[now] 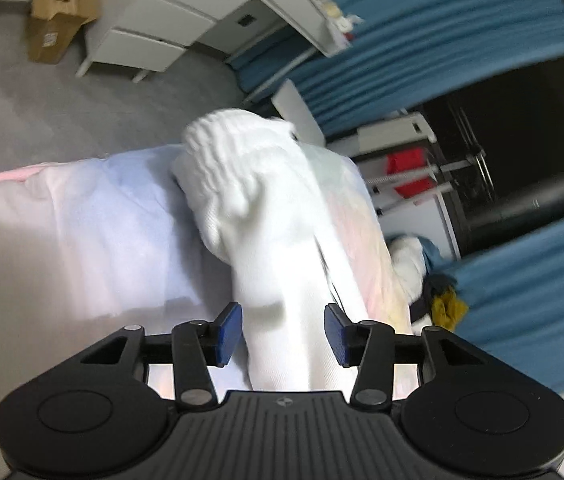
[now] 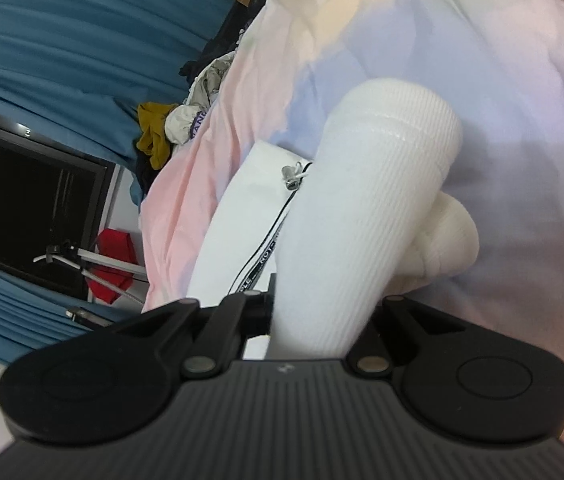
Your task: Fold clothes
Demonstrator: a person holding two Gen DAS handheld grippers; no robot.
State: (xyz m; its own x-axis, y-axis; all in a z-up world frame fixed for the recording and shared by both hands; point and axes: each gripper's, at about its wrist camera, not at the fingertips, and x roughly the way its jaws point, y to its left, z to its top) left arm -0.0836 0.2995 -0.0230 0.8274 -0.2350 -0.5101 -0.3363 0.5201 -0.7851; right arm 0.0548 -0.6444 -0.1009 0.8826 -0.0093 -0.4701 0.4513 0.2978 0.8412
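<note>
A white garment lies on a pastel pink, blue and yellow bedspread [image 1: 94, 216]. In the left wrist view its sleeve [image 1: 282, 264] runs up from between the blue pads [image 1: 228, 334] of my left gripper [image 1: 284, 334], ending in a ribbed cuff [image 1: 226, 152]; the pads stand wide apart. In the right wrist view a ribbed white sleeve [image 2: 378, 168] rises out of my right gripper [image 2: 322, 320] and hides its fingertips. Beside it lie the garment's body [image 2: 238, 216], a metal-tipped drawstring [image 2: 292, 176] and a black lettered tape. The image is motion-blurred.
Beyond the bed lie grey floor, a cardboard box [image 1: 58, 16] and a white drawer unit [image 1: 150, 36]. Blue curtains [image 1: 442, 20] frame a dark window [image 2: 22, 200]. A pile of clothes [image 2: 170, 132] sits at the bed's edge, near a red item [image 1: 406, 176].
</note>
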